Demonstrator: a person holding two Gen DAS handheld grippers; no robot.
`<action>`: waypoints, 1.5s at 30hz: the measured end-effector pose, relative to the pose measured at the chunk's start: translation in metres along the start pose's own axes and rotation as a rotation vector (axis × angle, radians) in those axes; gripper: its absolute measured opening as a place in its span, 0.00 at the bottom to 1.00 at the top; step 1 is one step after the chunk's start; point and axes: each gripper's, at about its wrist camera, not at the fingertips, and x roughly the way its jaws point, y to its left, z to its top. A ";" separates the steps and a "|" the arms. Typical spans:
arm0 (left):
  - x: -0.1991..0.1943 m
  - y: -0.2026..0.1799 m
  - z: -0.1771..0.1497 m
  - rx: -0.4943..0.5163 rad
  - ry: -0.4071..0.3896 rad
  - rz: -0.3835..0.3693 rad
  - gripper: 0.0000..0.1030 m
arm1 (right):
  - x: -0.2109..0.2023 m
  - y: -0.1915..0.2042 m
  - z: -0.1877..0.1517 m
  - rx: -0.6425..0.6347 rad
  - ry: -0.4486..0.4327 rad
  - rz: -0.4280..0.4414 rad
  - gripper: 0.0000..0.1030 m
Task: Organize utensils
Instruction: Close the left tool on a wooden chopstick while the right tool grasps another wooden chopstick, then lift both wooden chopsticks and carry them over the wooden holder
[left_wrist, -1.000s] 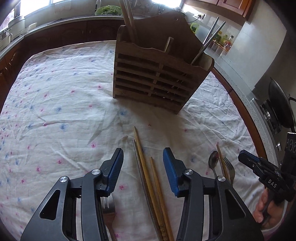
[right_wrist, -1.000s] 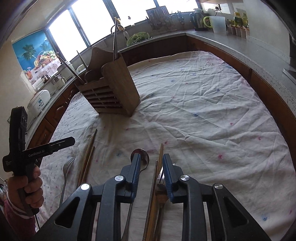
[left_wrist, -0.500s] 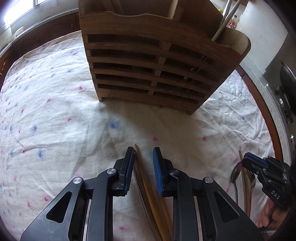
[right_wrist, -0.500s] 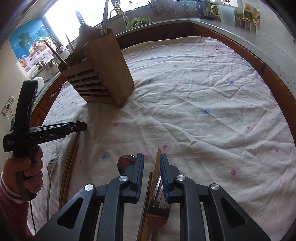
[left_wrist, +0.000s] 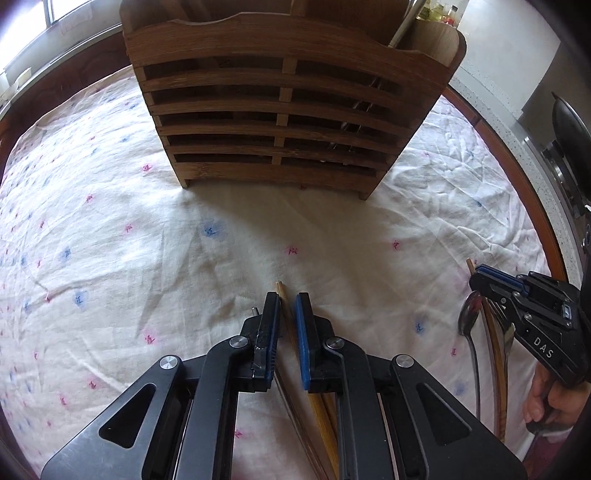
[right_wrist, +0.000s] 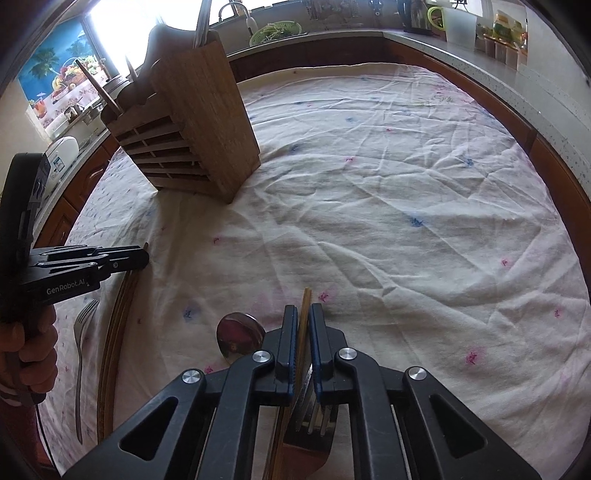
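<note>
Narrowing since before — left gripper (left_wrist: 286, 306) pinches chopsticks (left_wrist: 283, 295), right gripper (right_wrist: 303, 319) clamps a chopstick (right_wrist: 306, 302).

The left gripper (left_wrist: 286, 314) sits low, its blue-padded fingers (left_wrist: 271, 325) drawn nearly together around a chopstick (left_wrist: 284, 295). The right gripper (right_wrist: 303, 328) is likewise pinched on a chopstick (right_wrist: 306, 299) (both held pistol-style). A hand (right_wrist: 31, 339) wraps the left handle; another hand (left_wrist: 550, 402) grips the right.
</note>
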 end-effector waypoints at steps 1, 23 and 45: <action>0.000 -0.002 -0.001 0.011 -0.007 0.006 0.08 | 0.001 0.000 0.001 0.000 -0.001 0.001 0.07; 0.002 -0.023 -0.001 0.087 0.008 0.073 0.08 | -0.002 -0.005 -0.004 0.005 -0.019 0.046 0.06; -0.159 -0.021 -0.050 -0.009 -0.308 -0.110 0.04 | -0.113 0.009 -0.012 0.028 -0.249 0.133 0.05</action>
